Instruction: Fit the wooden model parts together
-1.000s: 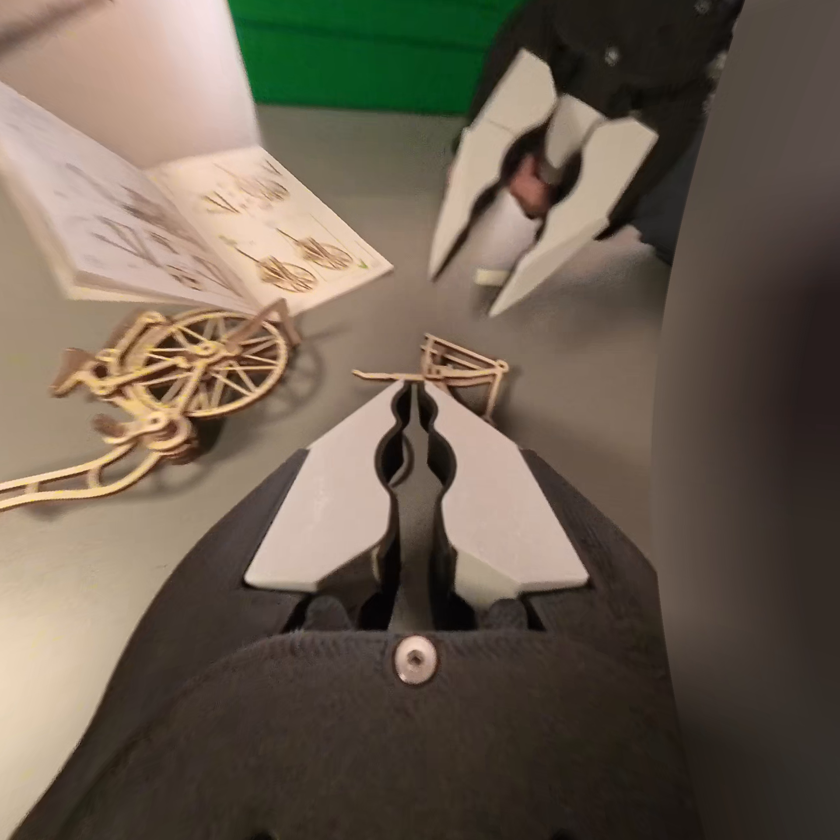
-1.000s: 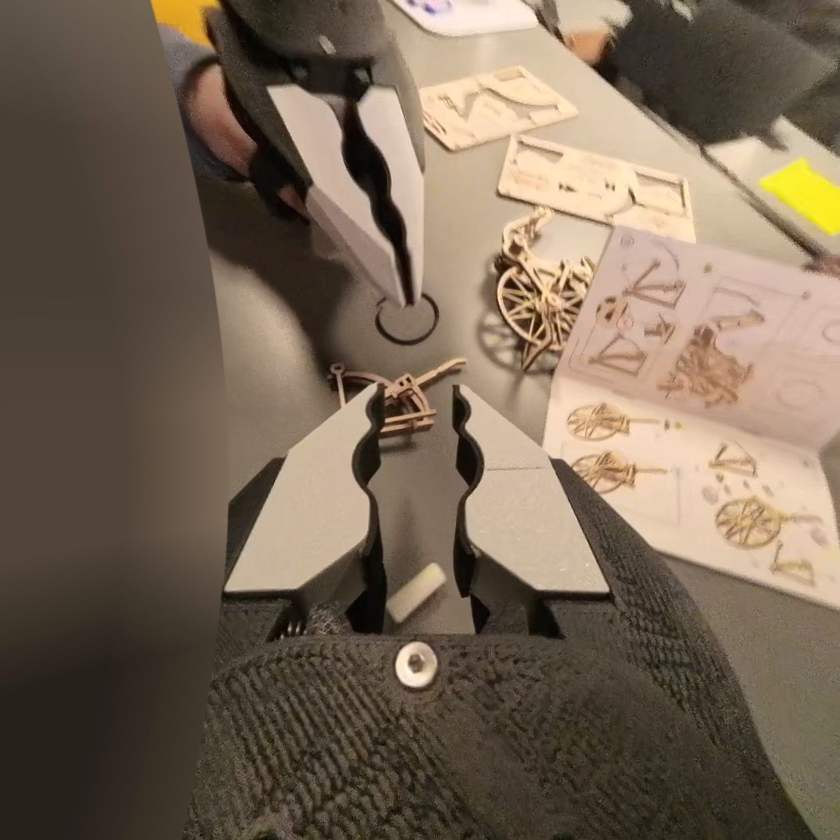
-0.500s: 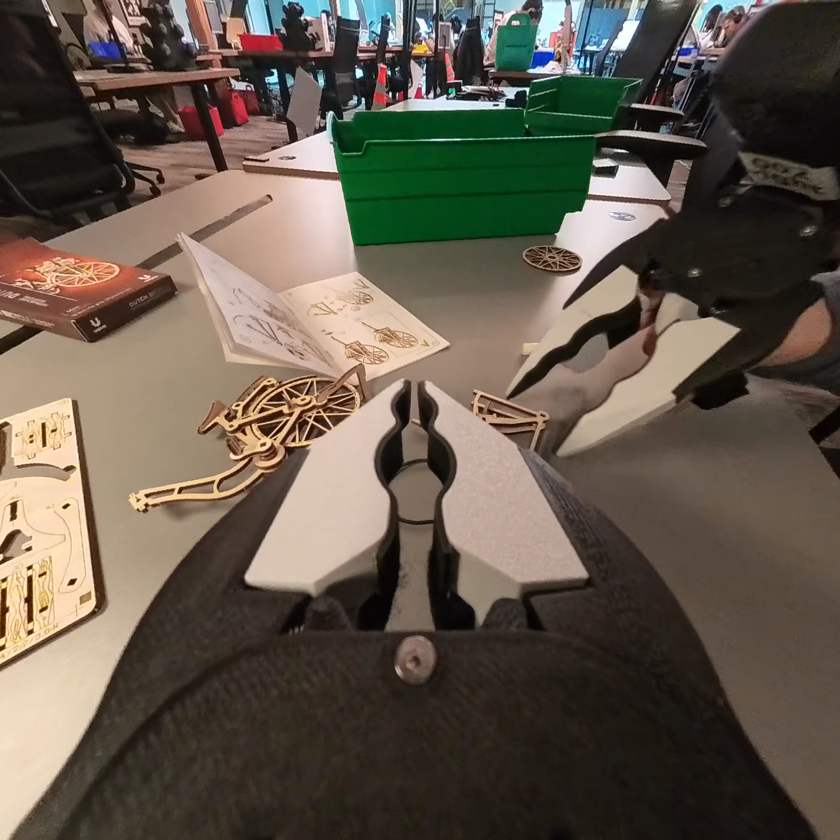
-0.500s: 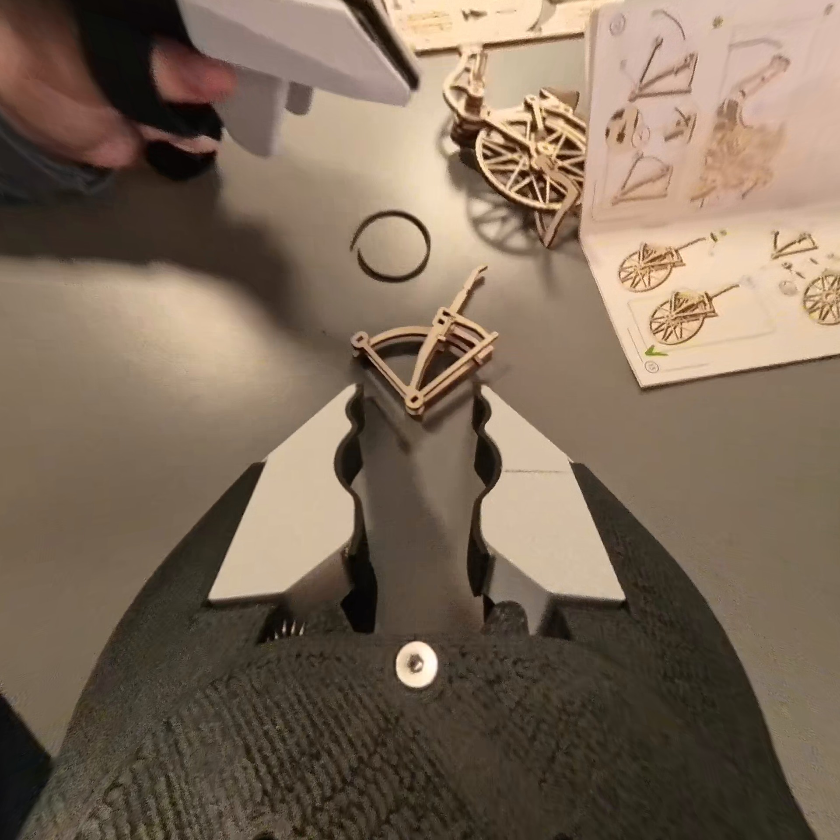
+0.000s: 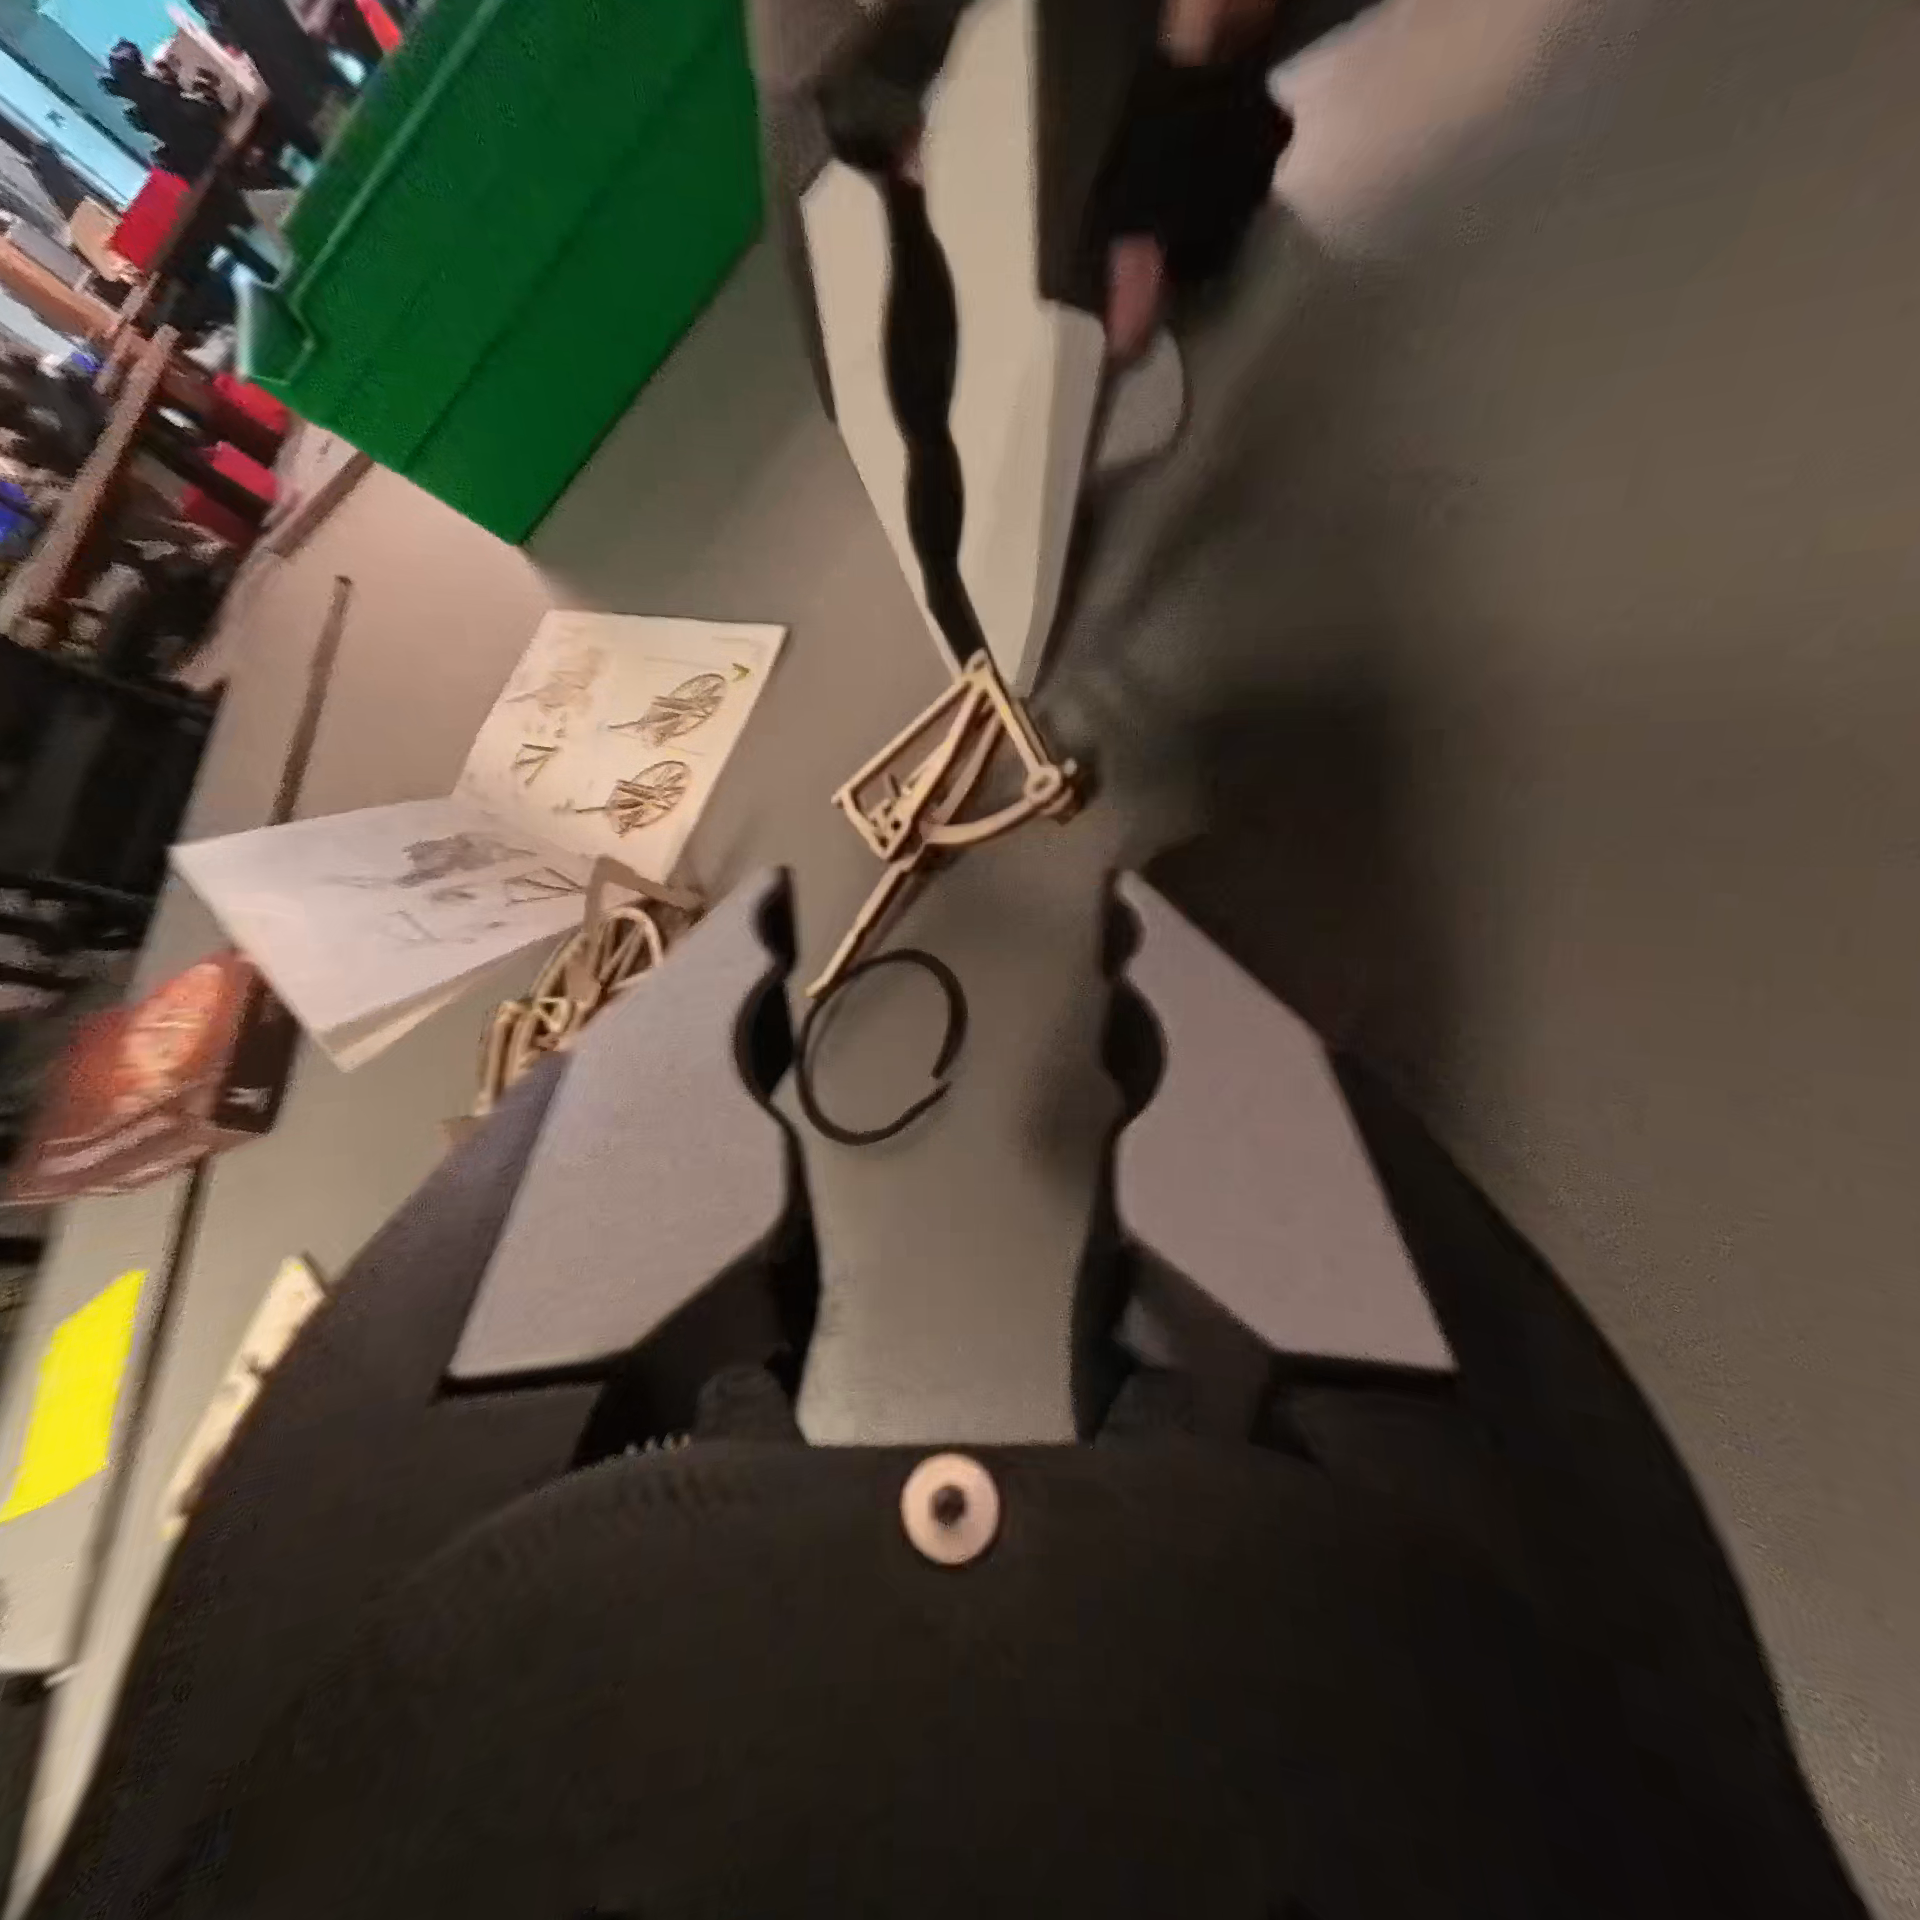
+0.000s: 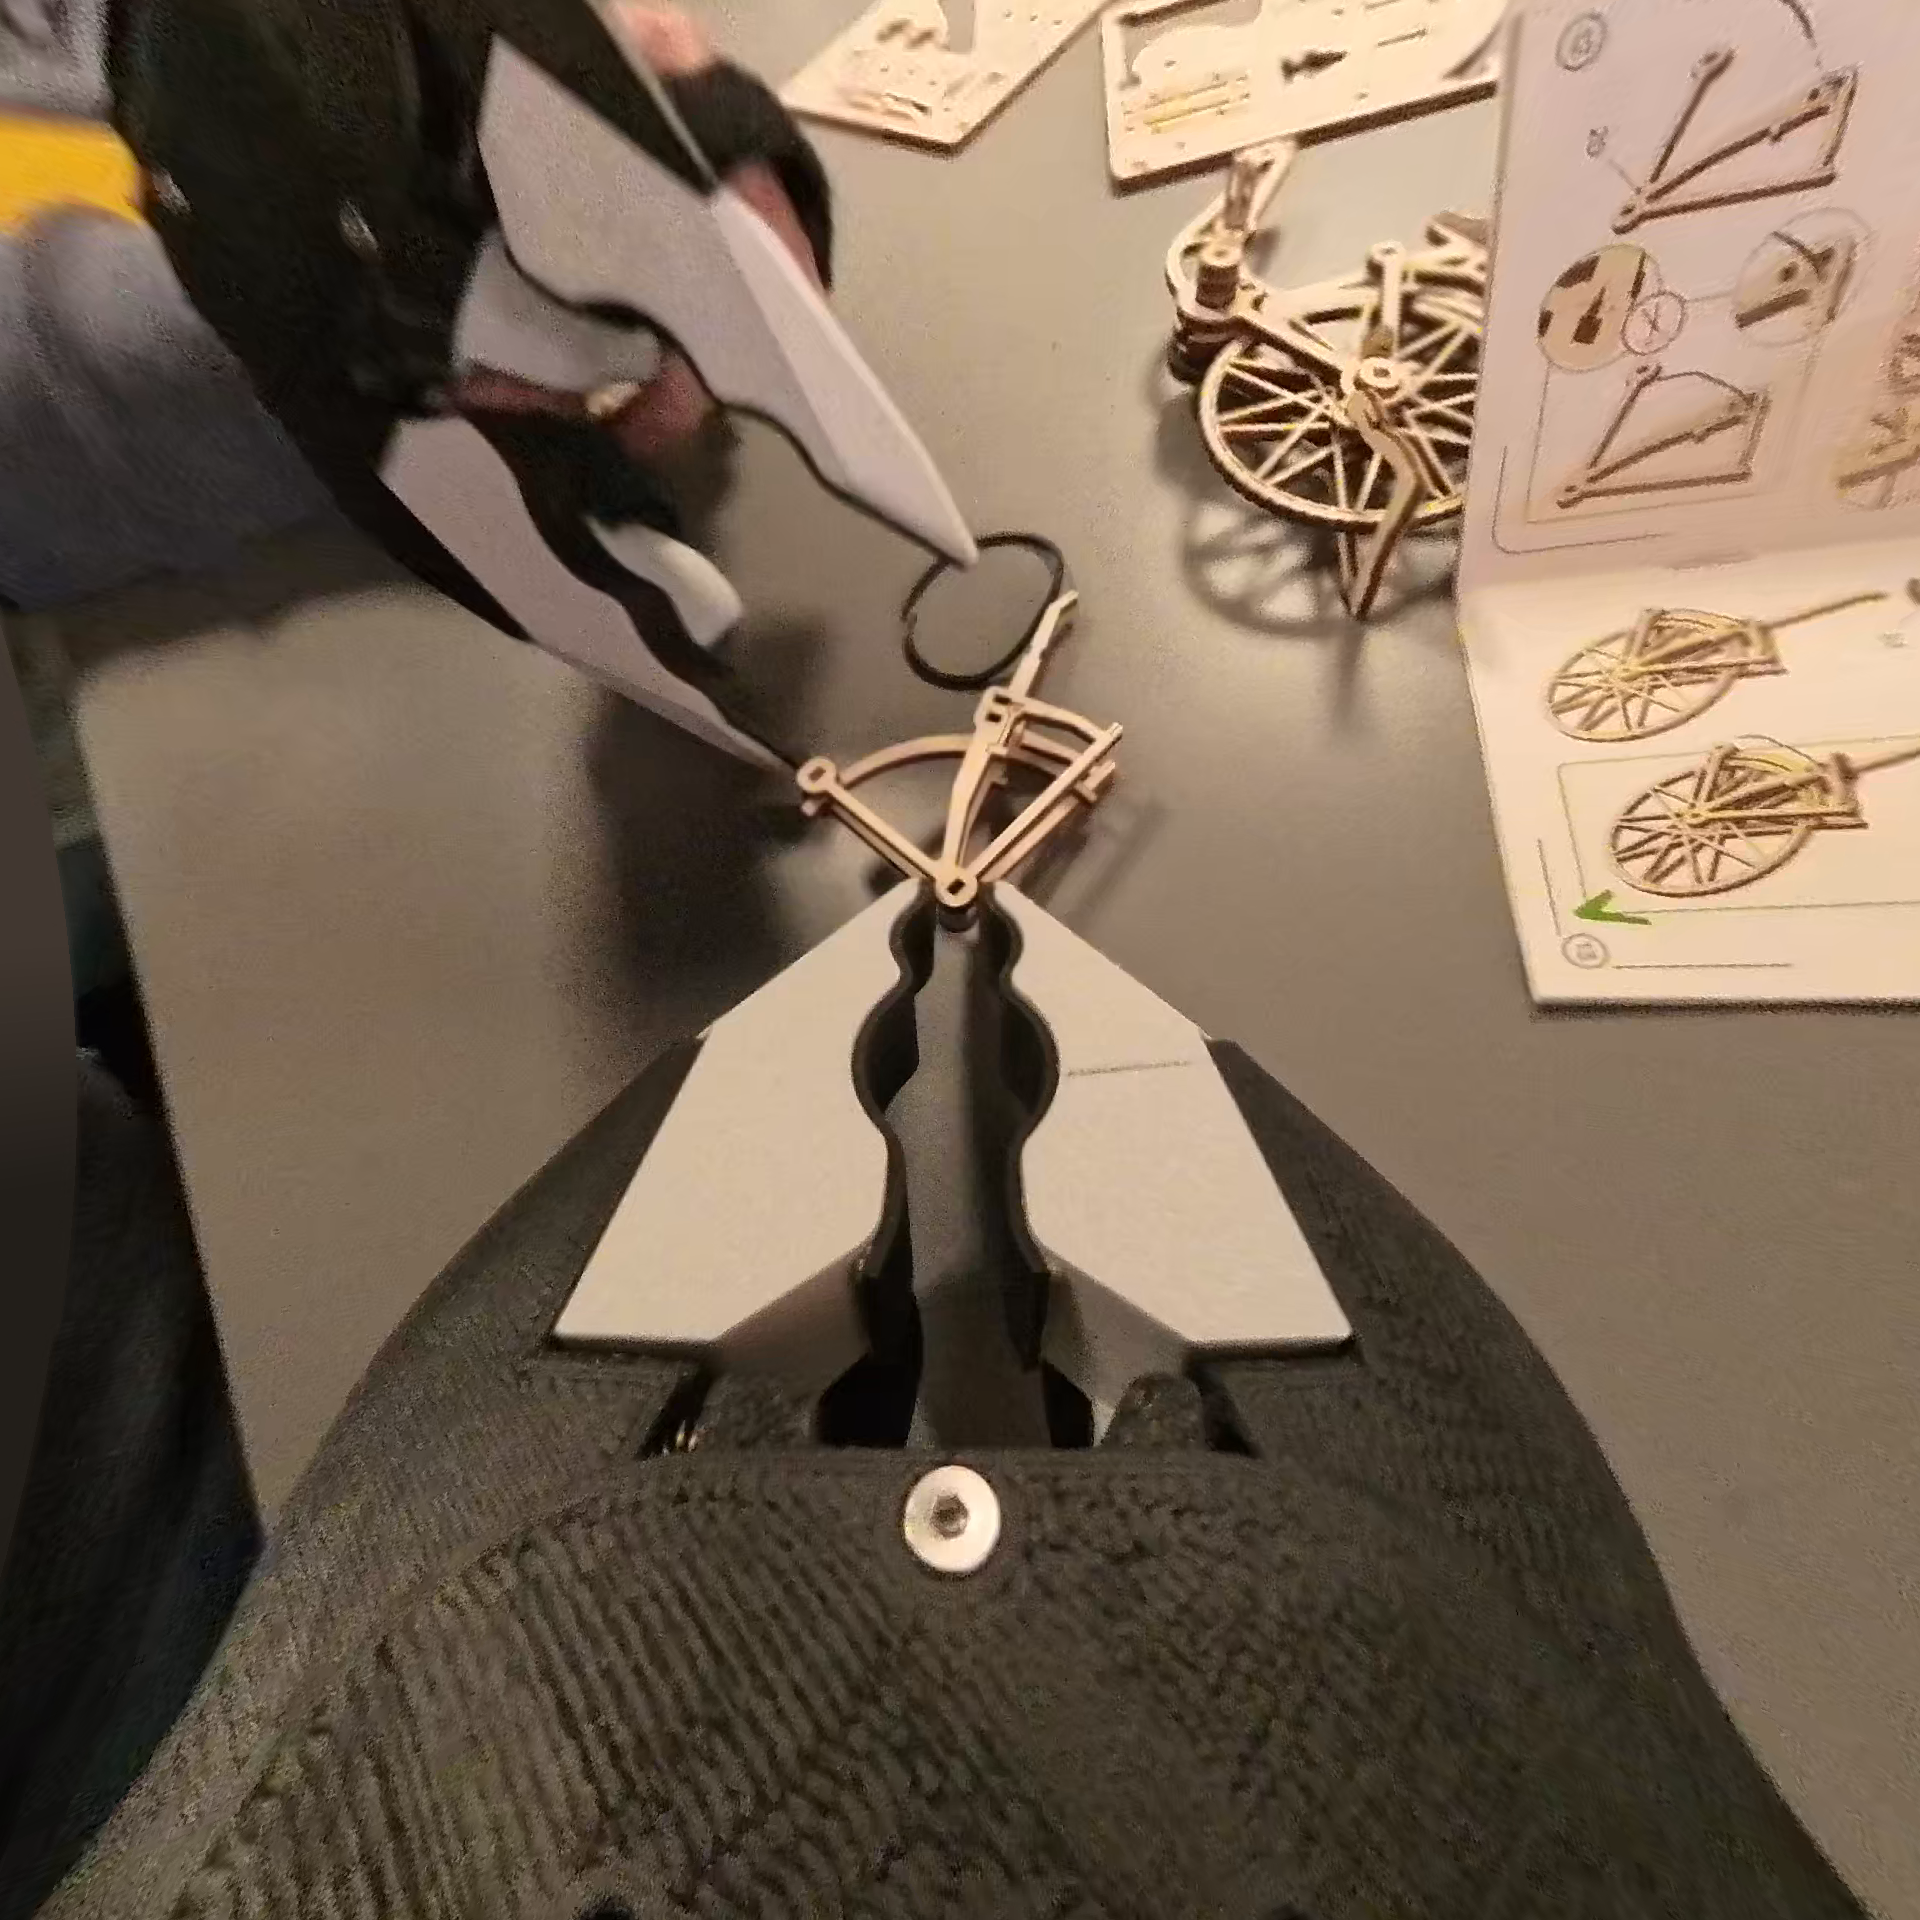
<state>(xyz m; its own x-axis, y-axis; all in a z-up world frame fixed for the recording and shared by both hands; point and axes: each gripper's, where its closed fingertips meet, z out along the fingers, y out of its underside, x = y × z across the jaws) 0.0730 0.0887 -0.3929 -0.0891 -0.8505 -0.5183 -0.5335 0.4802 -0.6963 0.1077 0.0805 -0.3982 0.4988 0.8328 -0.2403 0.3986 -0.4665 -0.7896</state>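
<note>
A small wooden frame part (image 6: pixel 883 831) with a curved arc and a long lever lies on the grey table, with a black split ring (image 6: pixel 910 634) just beyond it. My right gripper (image 6: pixel 953 902) is shut on the frame's near corner pivot. My left gripper (image 6: pixel 873 665) is open, with one tip by the ring and the other by the frame's far corner. In the left wrist view the left gripper (image 5: pixel 951 883) is wide open, with the ring (image 5: pixel 862 1138) and the frame (image 5: pixel 1055 795) between and beyond its fingers, and the right gripper (image 5: pixel 987 655) pinches the frame's far end.
A partly built wooden wheel assembly (image 6: pixel 1340 426) stands beside an open instruction booklet (image 6: pixel 1714 727). Flat wooden part sheets (image 6: pixel 1247 94) lie behind. In the left wrist view, green bins (image 5: pixel 520 260) and a dark box (image 5: pixel 145 1070) sit to the left. Across from one pair of fingers to the other is roughly 5 cm.
My right gripper has moved forward and closed on the frame's corner. My left gripper has opened wide and swung down to the ring and frame.
</note>
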